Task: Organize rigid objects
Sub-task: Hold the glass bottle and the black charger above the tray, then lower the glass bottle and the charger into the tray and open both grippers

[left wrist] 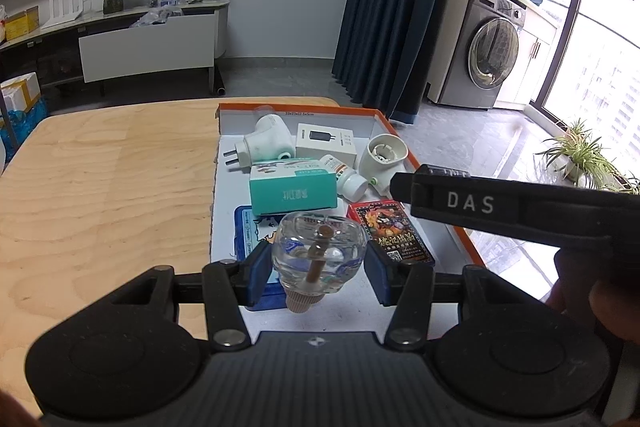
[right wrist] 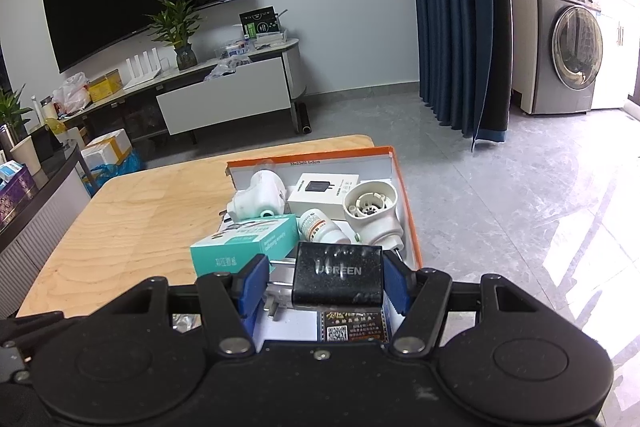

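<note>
An orange-edged white box (left wrist: 460,227) lies on the wooden table (left wrist: 100,187) and holds several items. My left gripper (left wrist: 318,267) has its blue pads beside a clear glass bottle (left wrist: 320,247) with a wick and beige cap, small gaps showing on both sides. My right gripper (right wrist: 324,283) is shut on a black UGREEN charger (right wrist: 338,277), held over the box's near end. The right gripper's body (left wrist: 500,207) crosses the left wrist view at the right. The box (right wrist: 408,203) holds two white plug-in devices (left wrist: 268,143) (left wrist: 382,159), a white carton (left wrist: 326,143), a teal box (left wrist: 292,191), a pill bottle (left wrist: 348,179) and a card pack (left wrist: 394,235).
The table's bare wood spreads to the left of the box. The table's right edge runs just beyond the box, with grey floor (right wrist: 500,207) below. A TV cabinet (right wrist: 224,99), a dark blue curtain (right wrist: 456,19) and a washing machine (right wrist: 568,43) stand behind.
</note>
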Motion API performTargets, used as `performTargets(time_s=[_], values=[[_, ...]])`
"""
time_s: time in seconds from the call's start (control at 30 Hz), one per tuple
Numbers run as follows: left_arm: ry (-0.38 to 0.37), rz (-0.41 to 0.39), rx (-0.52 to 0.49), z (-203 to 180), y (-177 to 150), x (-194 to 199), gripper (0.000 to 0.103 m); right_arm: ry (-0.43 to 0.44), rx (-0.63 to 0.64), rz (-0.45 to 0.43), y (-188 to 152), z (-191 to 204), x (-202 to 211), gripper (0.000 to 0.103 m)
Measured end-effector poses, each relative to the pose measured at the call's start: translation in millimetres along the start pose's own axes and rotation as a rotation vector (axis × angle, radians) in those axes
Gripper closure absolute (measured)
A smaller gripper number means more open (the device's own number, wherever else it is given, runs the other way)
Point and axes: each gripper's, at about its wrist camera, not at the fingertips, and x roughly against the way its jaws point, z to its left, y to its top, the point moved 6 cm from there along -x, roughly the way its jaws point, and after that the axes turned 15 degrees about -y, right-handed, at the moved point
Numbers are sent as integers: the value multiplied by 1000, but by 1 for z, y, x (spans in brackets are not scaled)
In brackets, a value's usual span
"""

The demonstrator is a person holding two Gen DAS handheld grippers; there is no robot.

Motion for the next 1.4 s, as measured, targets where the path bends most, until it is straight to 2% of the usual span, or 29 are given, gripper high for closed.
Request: performTargets(time_s=[0.3,0.47,0.6,0.63,0.67,0.7,0.8,0.83,0.93,0.97,1.0,1.1,1.23,1.4], values=[[-4,9,2,1,4,-6,52,3,-23,-12,24,0,-25,28],[-22,15,10,0,4,-11,52,-6,-40,-74,33,-11,-5,25],[-72,20,26,-3,5,-19,52,-16,-59,-93,32,-22,14,25],[-85,15,35,-3,5,-19,50,-20,-62,-93,31,-24,19,25],[-96,15,40,-4,6,-20,40,-26,-68,-98,31,-27,23,24],[-97,13,37,-5,7,-19,36,-30,-72,-102,30,-30,27,24],[-64,1,19,-4,10,-12,28,-21,-83,-90,26,-35,37,24],[-48,-2,22,-2,12,-8,21,-17,-85,-92,24,-36,41,24],[-27,-25,18,0,16,10,14,-18,-58,-89,18,-36,54,22],[-11,-27,18,0,17,16,4,-23,-46,-90,16,-36,59,20],[17,-32,14,0,17,23,0,-27,-33,-89,14,-35,64,19],[81,-51,2,-2,17,45,0,-36,18,-79,5,-35,79,17],[148,-31,29,-2,8,61,0,-25,55,-35,-10,-39,93,14],[167,45,17,-6,-13,56,0,-33,84,52,-34,-44,96,14]])
